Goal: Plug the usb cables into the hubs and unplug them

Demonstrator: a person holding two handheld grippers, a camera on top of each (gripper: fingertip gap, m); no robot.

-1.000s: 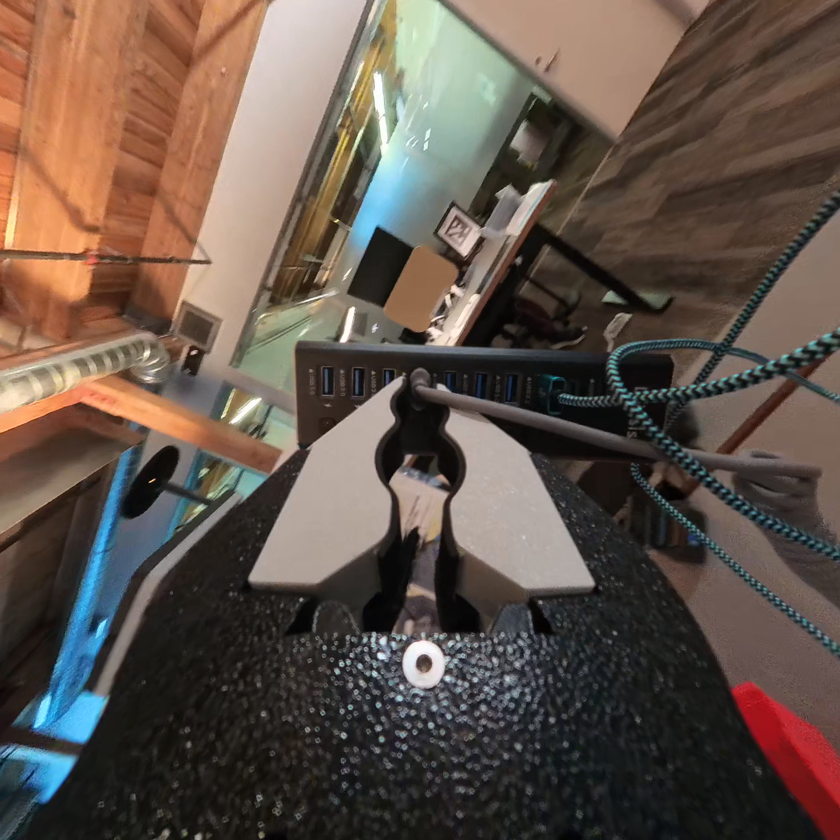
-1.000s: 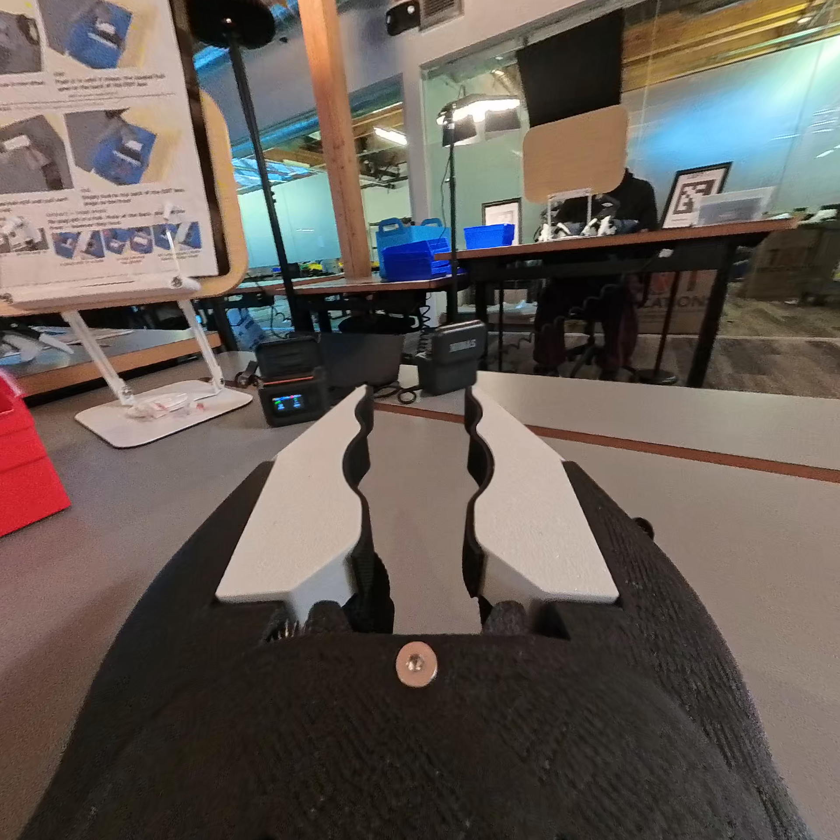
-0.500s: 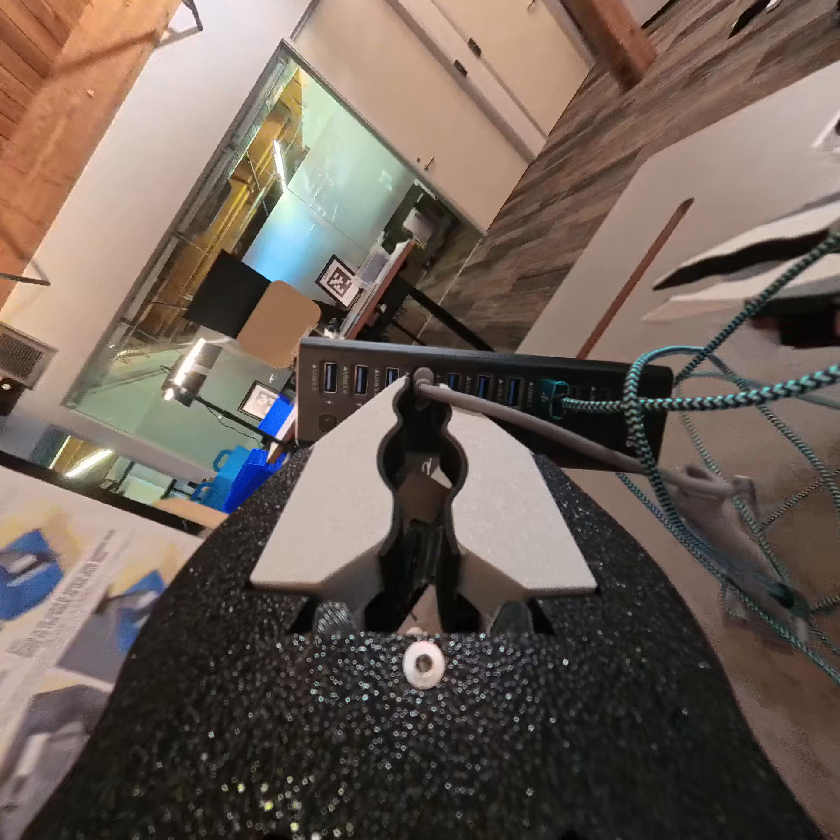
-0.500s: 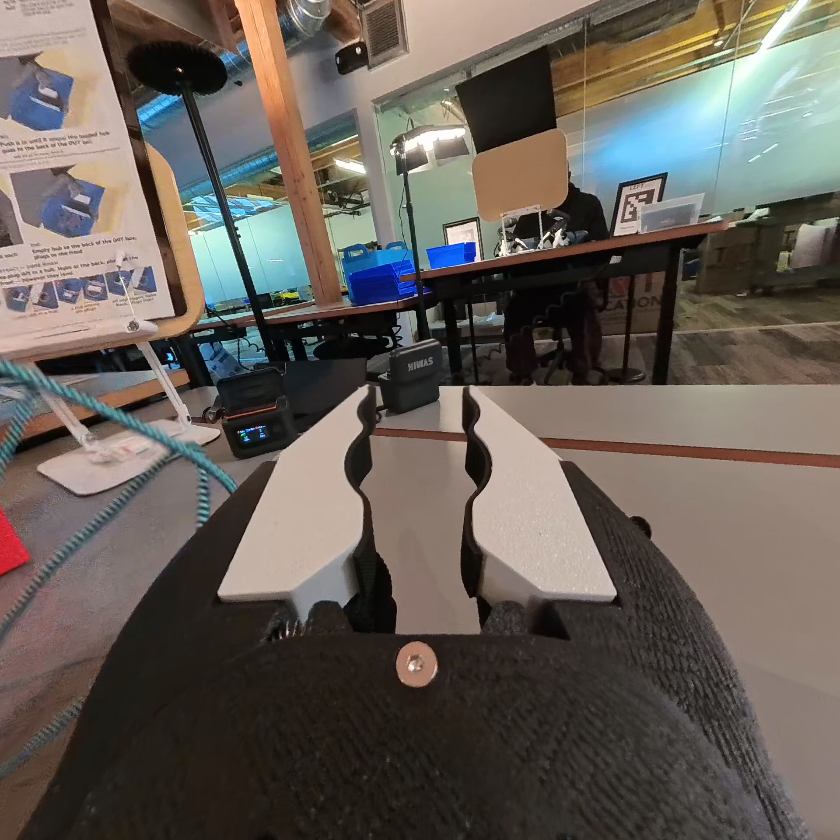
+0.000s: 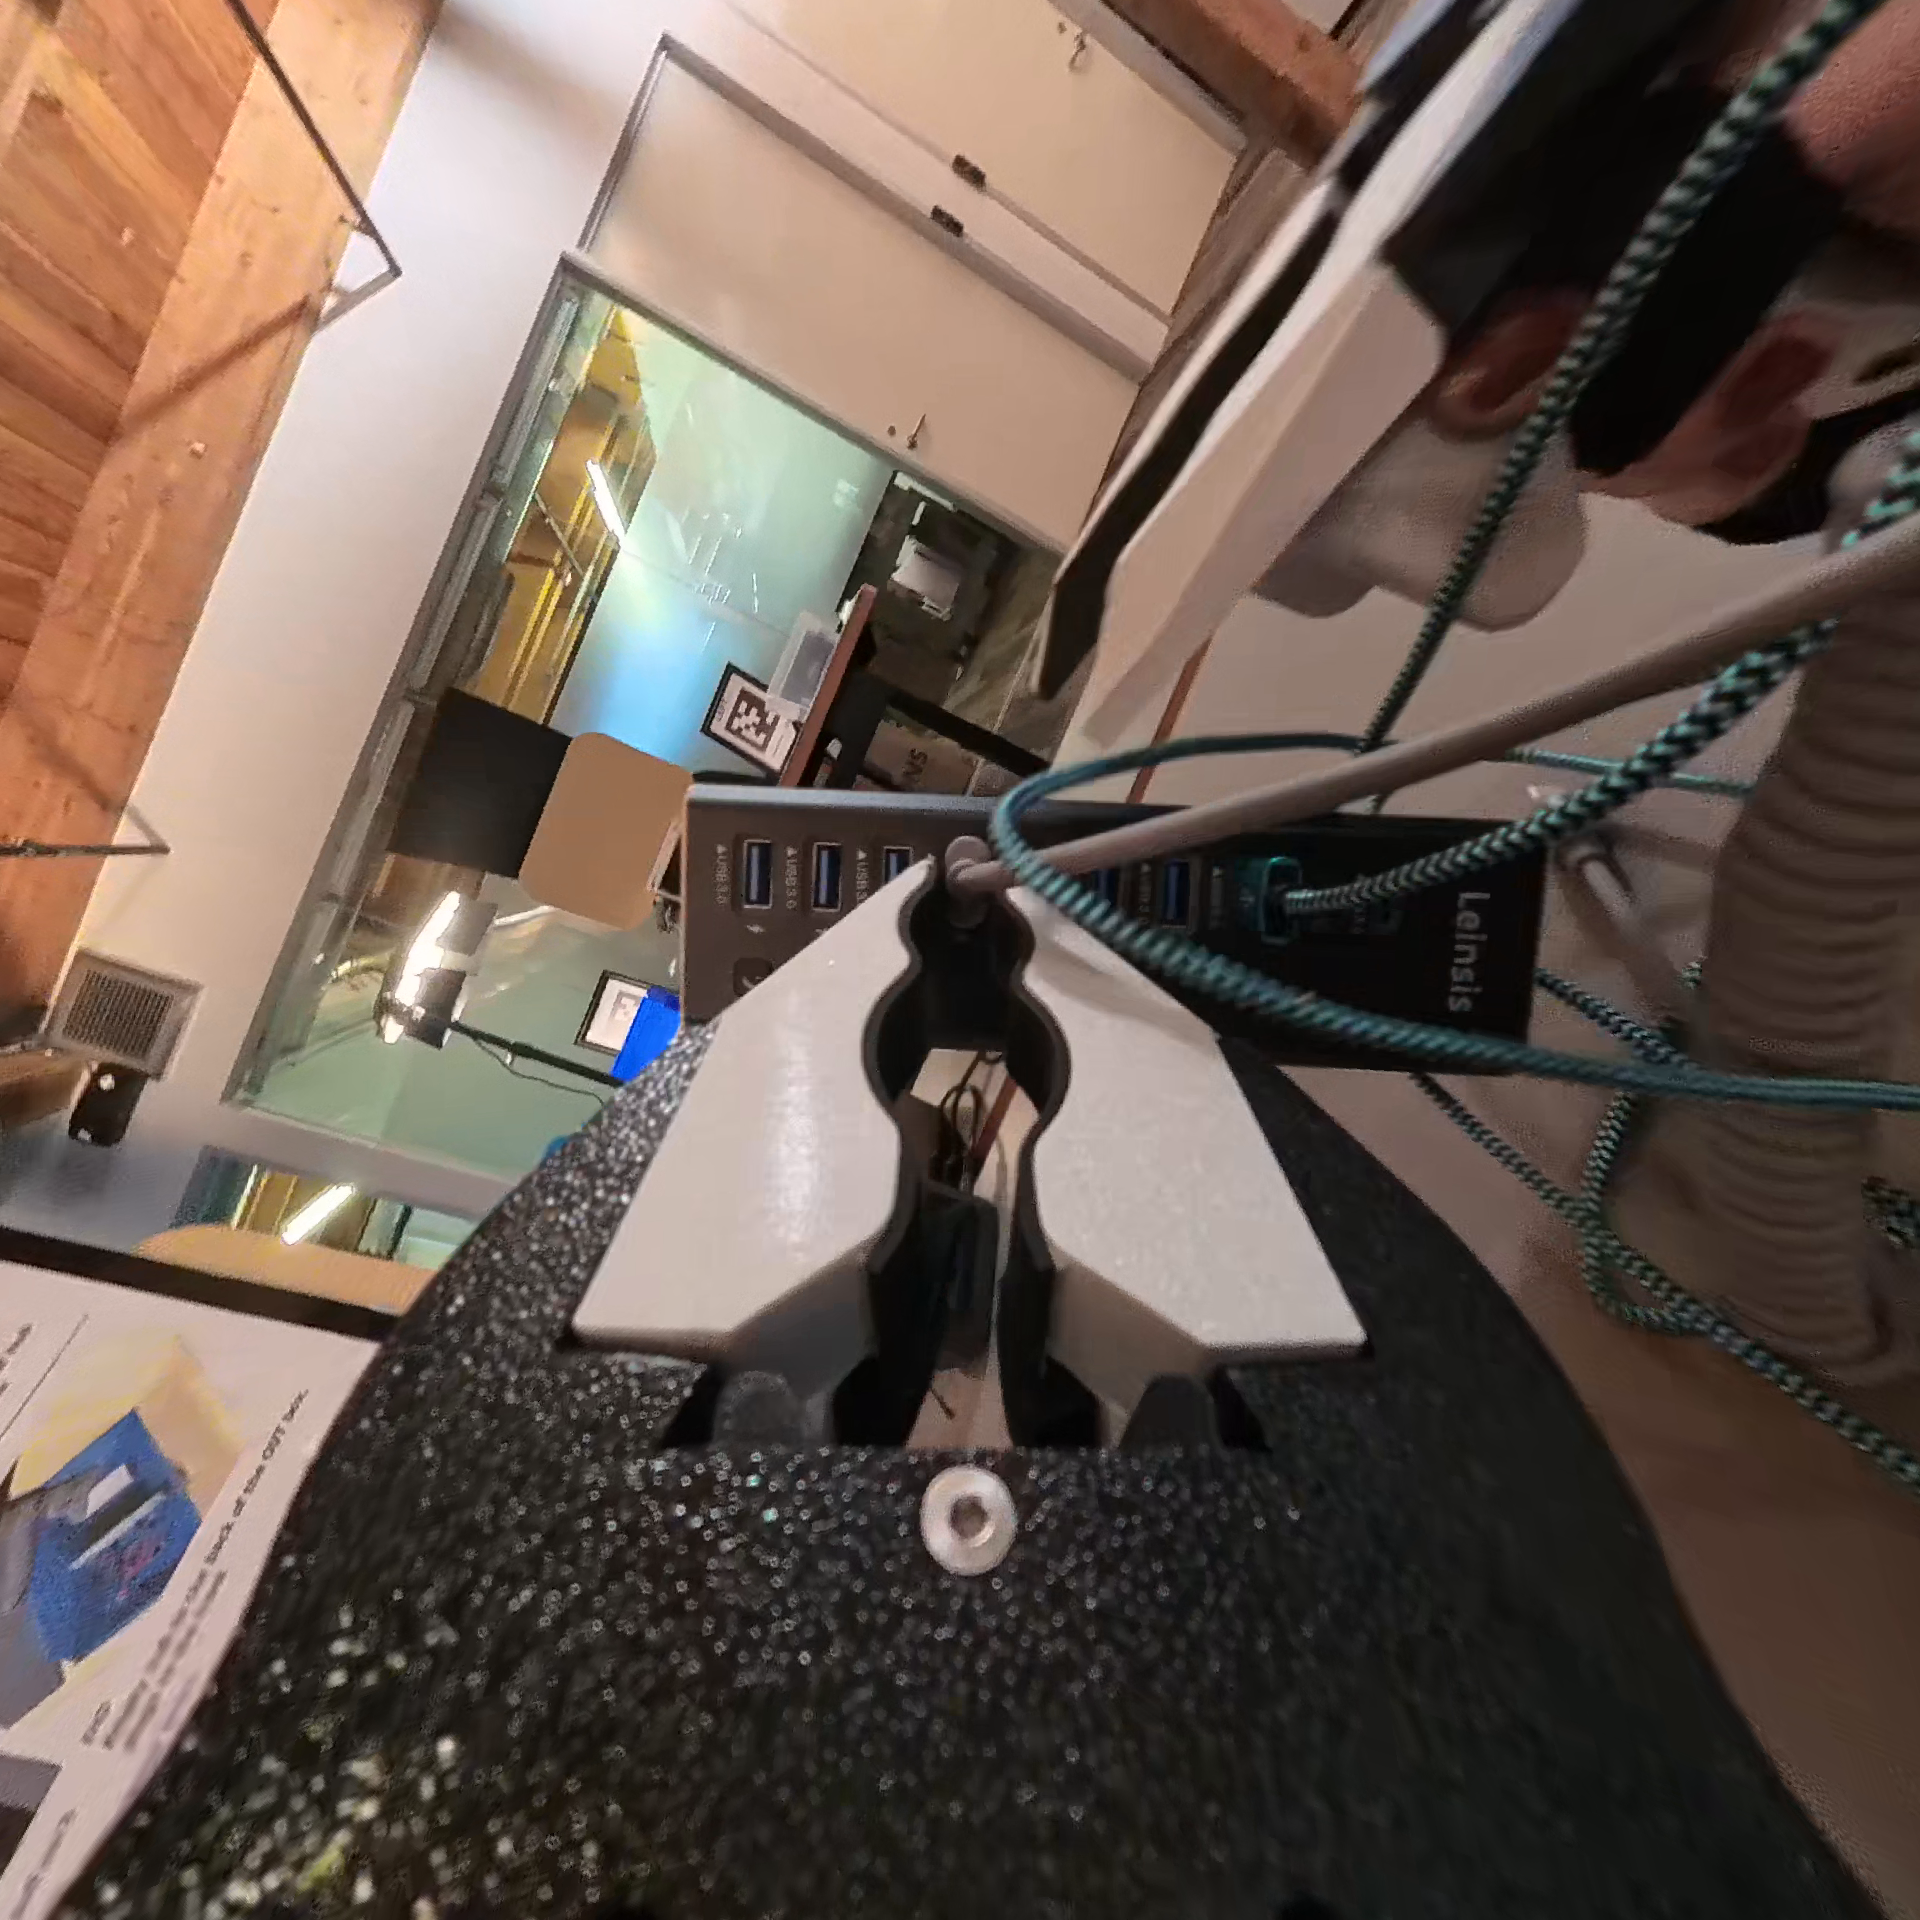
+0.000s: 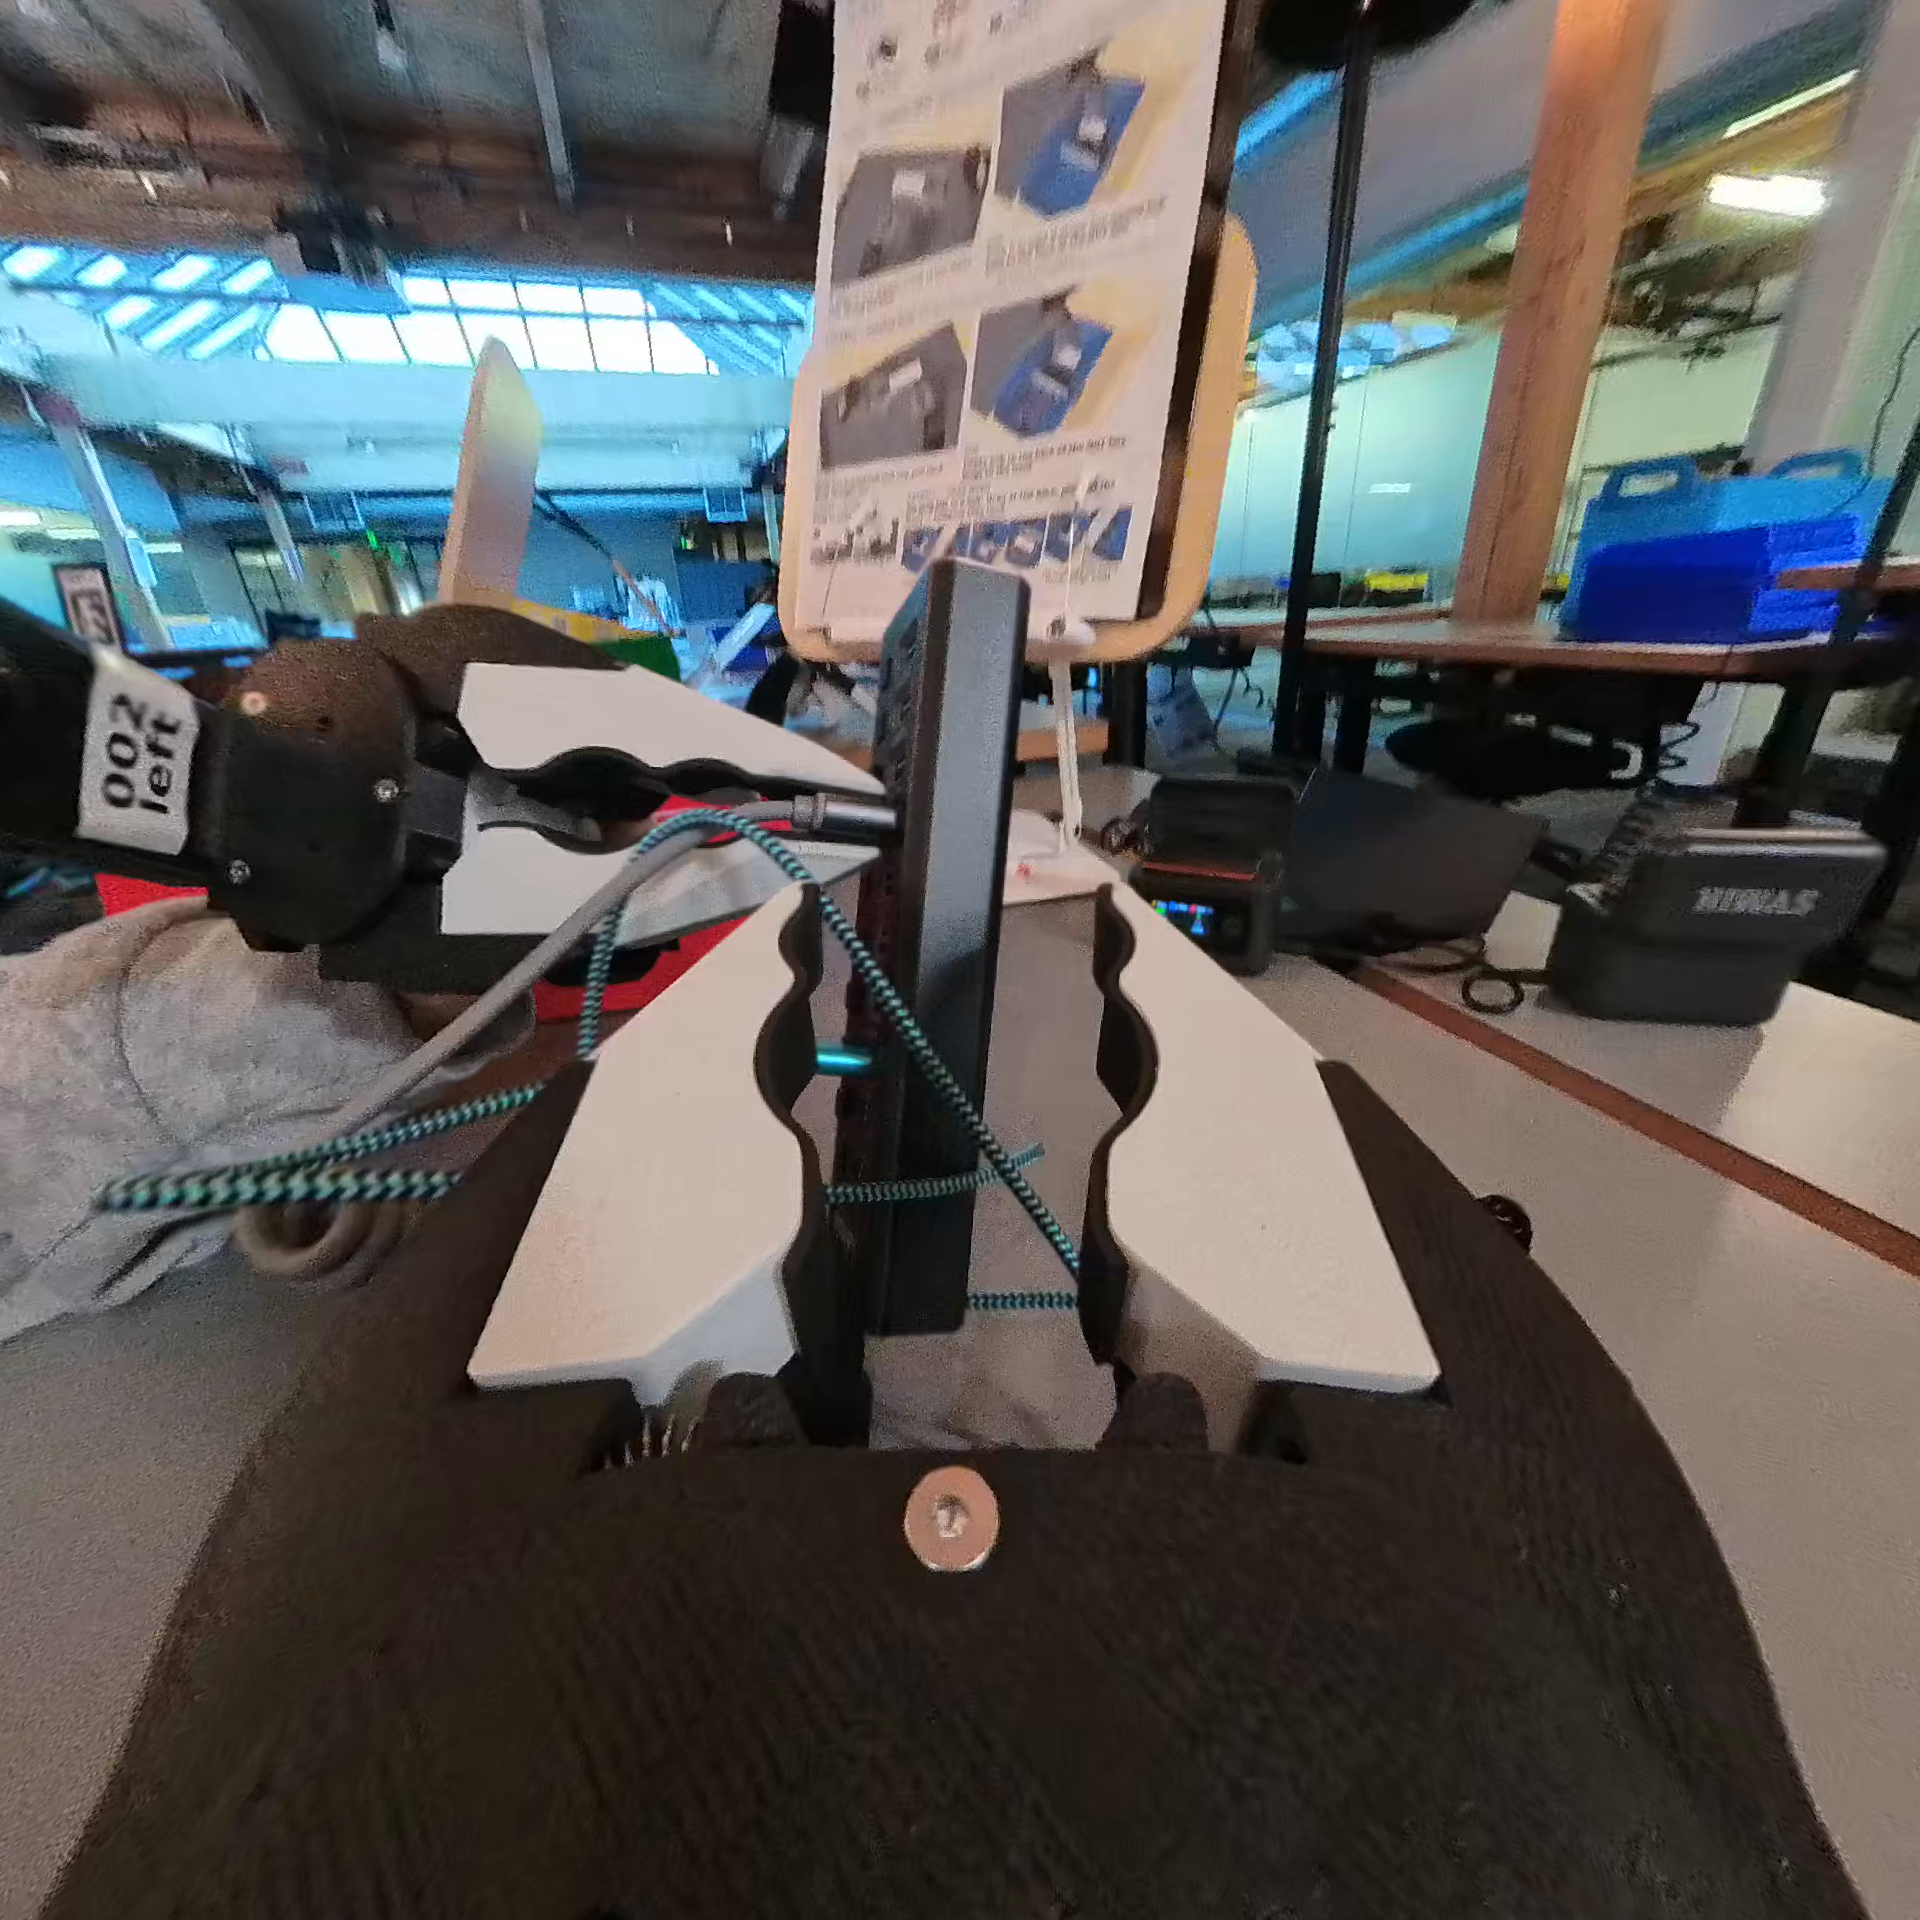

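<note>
The right gripper, which a second ago was facing only bare counter, is now straddling the black hub; its jaws are standing spread on either side of the hub's lower end, with a gap showing on the right side. The hub is being held up on edge, off the grey counter. The left gripper is still pinching the plug of the grey cable, which is seated in a port on the hub's face, its jaws pressed onto it. A teal braided cable is sitting plugged in lower down and looping across the gap between the right jaws. The left view has swung since the earlier frame, so the right gripper is now filling its upper right corner. White lettering is showing on the hub's end and a tag on the left gripper; an instruction sheet is standing just behind. Open counter is lying to the right.
</note>
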